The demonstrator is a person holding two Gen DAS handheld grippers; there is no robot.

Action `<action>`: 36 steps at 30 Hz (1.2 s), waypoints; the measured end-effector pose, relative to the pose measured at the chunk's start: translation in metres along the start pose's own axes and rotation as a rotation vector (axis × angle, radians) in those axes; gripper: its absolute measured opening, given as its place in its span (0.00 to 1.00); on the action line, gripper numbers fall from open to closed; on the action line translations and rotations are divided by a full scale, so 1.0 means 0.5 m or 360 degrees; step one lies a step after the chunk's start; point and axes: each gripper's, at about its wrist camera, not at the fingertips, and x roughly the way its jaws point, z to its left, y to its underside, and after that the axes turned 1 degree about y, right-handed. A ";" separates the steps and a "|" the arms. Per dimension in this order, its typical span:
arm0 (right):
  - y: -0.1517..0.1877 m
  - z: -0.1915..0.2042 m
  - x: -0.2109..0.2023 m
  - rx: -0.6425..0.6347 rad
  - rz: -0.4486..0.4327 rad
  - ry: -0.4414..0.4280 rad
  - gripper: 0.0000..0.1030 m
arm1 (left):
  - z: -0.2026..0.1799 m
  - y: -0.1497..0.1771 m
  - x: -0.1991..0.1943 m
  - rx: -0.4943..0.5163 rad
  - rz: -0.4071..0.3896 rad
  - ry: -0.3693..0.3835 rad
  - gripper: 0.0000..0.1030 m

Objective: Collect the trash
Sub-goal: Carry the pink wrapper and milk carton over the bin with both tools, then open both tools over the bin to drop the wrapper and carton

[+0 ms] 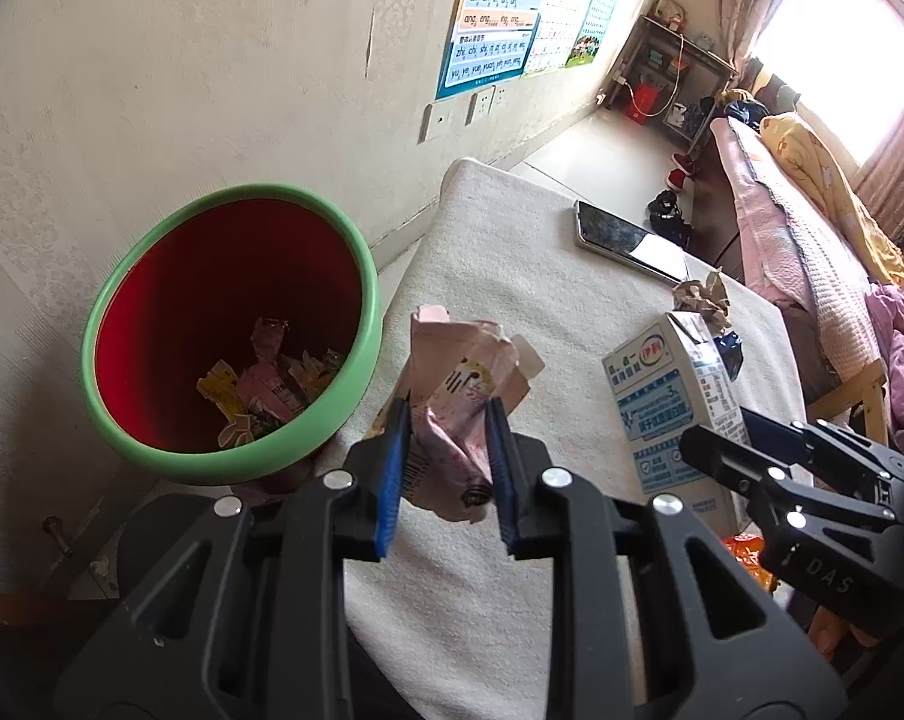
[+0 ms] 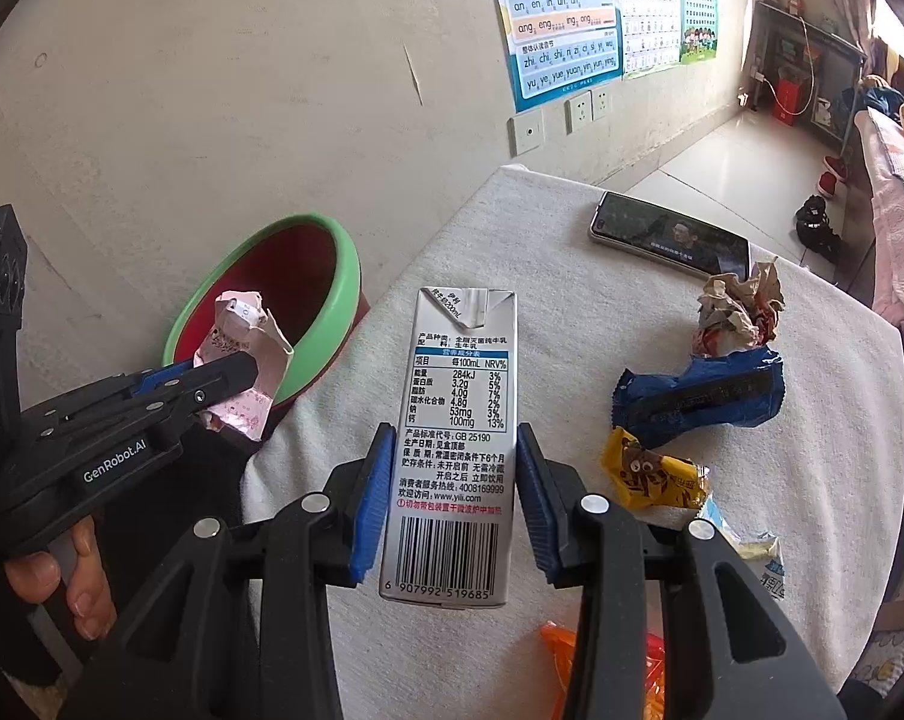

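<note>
Jaws of both grippers are clenched, left gripper (image 1: pixel 446 450) on a crumpled pink carton (image 1: pixel 457 402) and right gripper (image 2: pixel 452 504) on a milk carton (image 2: pixel 457 438), and either load could miss the bin (image 1: pixel 224 456) if let go short of its green rim.

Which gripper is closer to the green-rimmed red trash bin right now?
Left. The left gripper, shut on a crumpled pink carton, hangs right beside the green-rimmed red trash bin. The right gripper, clamping a white milk carton, is farther away, over the table.

A white cloth-covered table (image 2: pixel 452 648) is seen. Near the phone (image 2: pixel 670 235), crumpled paper (image 2: pixel 736 306), a blue wrapper (image 2: pixel 700 393) and a yellow wrapper (image 2: pixel 652 474) are laid.
</note>
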 end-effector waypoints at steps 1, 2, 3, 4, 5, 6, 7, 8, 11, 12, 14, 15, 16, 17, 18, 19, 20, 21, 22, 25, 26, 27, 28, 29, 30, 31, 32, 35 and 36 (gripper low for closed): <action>-0.002 0.003 -0.001 -0.0004 -0.0002 -0.0001 0.38 | 0.000 -0.002 -0.001 0.0000 -0.0004 -0.0003 0.24; -0.004 0.005 0.000 -0.0007 -0.0004 -0.0001 0.38 | 0.002 -0.003 -0.003 -0.0001 -0.0010 -0.0007 0.24; -0.005 0.006 -0.001 -0.0008 -0.0005 -0.0002 0.38 | 0.004 -0.004 -0.004 -0.0002 -0.0014 -0.0011 0.24; -0.006 0.007 0.000 -0.0009 -0.0006 -0.0003 0.38 | 0.006 -0.006 -0.005 -0.0002 -0.0019 -0.0016 0.24; -0.008 0.009 0.000 -0.0011 -0.0007 -0.0005 0.38 | 0.008 -0.006 -0.006 -0.0003 -0.0022 -0.0022 0.24; -0.008 0.011 -0.001 -0.0015 -0.0009 -0.0007 0.38 | 0.010 -0.008 -0.007 -0.0004 -0.0025 -0.0028 0.24; -0.008 0.014 -0.002 -0.0020 -0.0010 -0.0010 0.38 | 0.011 -0.010 -0.006 -0.0005 -0.0027 -0.0033 0.24; -0.009 0.017 -0.001 -0.0025 -0.0010 -0.0014 0.38 | 0.014 -0.011 -0.007 -0.0008 -0.0030 -0.0037 0.24; -0.012 0.027 0.003 -0.0046 -0.0008 -0.0023 0.38 | 0.020 -0.012 -0.006 -0.0015 -0.0033 -0.0048 0.24; -0.013 0.031 0.004 -0.0054 -0.0006 -0.0027 0.38 | 0.022 -0.012 -0.006 -0.0018 -0.0034 -0.0051 0.24; -0.014 0.038 0.009 -0.0069 -0.0002 -0.0035 0.38 | 0.025 -0.012 -0.006 -0.0020 -0.0035 -0.0058 0.24; -0.014 0.042 0.011 -0.0077 0.0000 -0.0039 0.38 | 0.026 -0.013 -0.006 -0.0021 -0.0034 -0.0061 0.24; -0.014 0.046 0.012 -0.0086 0.0002 -0.0042 0.38 | 0.028 -0.012 -0.005 -0.0022 -0.0033 -0.0065 0.24; -0.014 0.050 0.014 -0.0095 0.0005 -0.0044 0.38 | 0.028 -0.011 -0.005 -0.0022 -0.0032 -0.0068 0.24; -0.015 0.053 0.017 -0.0105 0.0009 -0.0045 0.38 | 0.030 -0.012 -0.005 -0.0021 -0.0031 -0.0072 0.24; -0.015 0.056 0.020 -0.0116 0.0012 -0.0046 0.38 | 0.032 -0.012 -0.005 -0.0019 -0.0032 -0.0078 0.24; -0.017 0.059 0.023 -0.0126 0.0014 -0.0048 0.38 | 0.034 -0.013 -0.005 -0.0018 -0.0035 -0.0085 0.24; -0.018 0.062 0.026 -0.0135 0.0016 -0.0051 0.38 | 0.038 -0.015 -0.006 -0.0020 -0.0037 -0.0091 0.24; -0.020 0.064 0.029 -0.0142 0.0017 -0.0054 0.38 | 0.042 -0.017 -0.006 -0.0025 -0.0040 -0.0097 0.24; -0.028 0.074 0.037 -0.0163 0.0018 -0.0064 0.38 | 0.055 -0.021 -0.008 -0.0043 -0.0051 -0.0118 0.24; -0.030 0.078 0.040 -0.0172 0.0017 -0.0067 0.38 | 0.059 -0.022 -0.009 -0.0047 -0.0055 -0.0124 0.24; -0.033 0.082 0.042 -0.0183 0.0016 -0.0070 0.38 | 0.064 -0.023 -0.009 -0.0052 -0.0057 -0.0131 0.24; -0.035 0.087 0.045 -0.0191 0.0015 -0.0075 0.38 | 0.068 -0.024 -0.009 -0.0057 -0.0058 -0.0137 0.24; -0.038 0.091 0.047 -0.0198 0.0015 -0.0080 0.38 | 0.074 -0.024 -0.009 -0.0061 -0.0060 -0.0143 0.24; -0.041 0.096 0.050 -0.0205 0.0015 -0.0086 0.38 | 0.078 -0.024 -0.010 -0.0066 -0.0061 -0.0150 0.24; -0.043 0.101 0.053 -0.0214 0.0017 -0.0090 0.38 | 0.083 -0.025 -0.010 -0.0070 -0.0062 -0.0157 0.24; -0.045 0.105 0.056 -0.0224 0.0019 -0.0093 0.38 | 0.089 -0.026 -0.010 -0.0075 -0.0064 -0.0164 0.24; -0.052 0.121 0.065 -0.0263 0.0024 -0.0104 0.38 | 0.106 -0.027 -0.011 -0.0098 -0.0072 -0.0190 0.24; -0.054 0.125 0.068 -0.0276 0.0025 -0.0108 0.38 | 0.112 -0.027 -0.013 -0.0107 -0.0073 -0.0198 0.24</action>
